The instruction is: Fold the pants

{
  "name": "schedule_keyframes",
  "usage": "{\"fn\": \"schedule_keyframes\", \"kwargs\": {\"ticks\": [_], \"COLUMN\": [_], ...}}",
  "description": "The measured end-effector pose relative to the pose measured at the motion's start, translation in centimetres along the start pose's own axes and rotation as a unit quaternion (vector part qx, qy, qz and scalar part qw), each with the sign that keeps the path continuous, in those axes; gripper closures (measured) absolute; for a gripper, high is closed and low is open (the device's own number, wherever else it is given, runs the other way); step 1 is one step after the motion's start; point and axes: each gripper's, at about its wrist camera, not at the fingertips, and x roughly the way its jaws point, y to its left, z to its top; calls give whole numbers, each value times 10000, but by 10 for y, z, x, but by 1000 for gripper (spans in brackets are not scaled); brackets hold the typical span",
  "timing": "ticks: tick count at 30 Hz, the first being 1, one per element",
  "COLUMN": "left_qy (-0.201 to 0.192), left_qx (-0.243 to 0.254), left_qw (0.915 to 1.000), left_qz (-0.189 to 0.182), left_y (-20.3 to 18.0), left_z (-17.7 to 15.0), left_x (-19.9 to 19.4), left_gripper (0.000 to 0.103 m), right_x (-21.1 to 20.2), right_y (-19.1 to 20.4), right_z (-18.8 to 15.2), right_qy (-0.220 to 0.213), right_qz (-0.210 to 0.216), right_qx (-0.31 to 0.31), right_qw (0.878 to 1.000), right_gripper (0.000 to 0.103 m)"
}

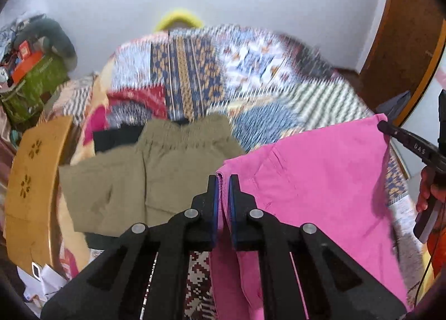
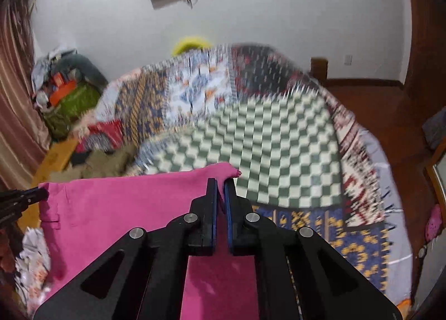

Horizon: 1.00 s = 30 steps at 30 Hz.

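Pink pants (image 1: 320, 180) hang stretched in the air above the bed, held at two corners. My left gripper (image 1: 223, 180) is shut on one corner of their top edge. My right gripper (image 2: 220, 184) is shut on the other corner, and the pink pants (image 2: 125, 208) spread out to its left. The right gripper's tip (image 1: 390, 129) shows at the right of the left wrist view, and the left gripper's tip (image 2: 33, 196) at the left of the right wrist view.
A patchwork quilt (image 2: 264, 138) covers the bed. Olive pants (image 1: 156, 169) lie flat on it at the left, over a dark garment (image 1: 117, 138). A wooden headboard (image 1: 30, 180) is at the left. Bags and clutter (image 1: 36, 74) are piled by the wall.
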Motion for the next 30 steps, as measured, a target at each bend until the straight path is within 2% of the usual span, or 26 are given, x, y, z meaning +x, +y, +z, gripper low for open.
{"fn": "schedule_keyframes", "kwargs": {"ticks": [5,10,17,24,30], "left_qy": [-333,-477,-610,-612,-318], "left_qx": [206,229,543,703,540], "left_qw": [9992,9986,9966,9952,9980], "left_qz": [21,-49,114,293,49], "left_y": [-15,-25,-44,-53,-48], "left_z": [3,-14,-53,-96,-133], "left_x": [-47,-81,-114,-131,-131], "left_gripper": [96,97,96,97,97], "right_x": [-56,-104,-148,-171,-185], "right_y": [15,28,37,35,29], "right_z": [11,2,-35,-80,-119], "right_qy": [-396,-568,-498,-293,-39], "right_qz": [-9,3,-42,-65,-95], "right_qx": [-139,-298,-550,-553,-465], "right_qw": [9991,9979,9972,9980,9989], "right_gripper": [99,99,99,99,99]}}
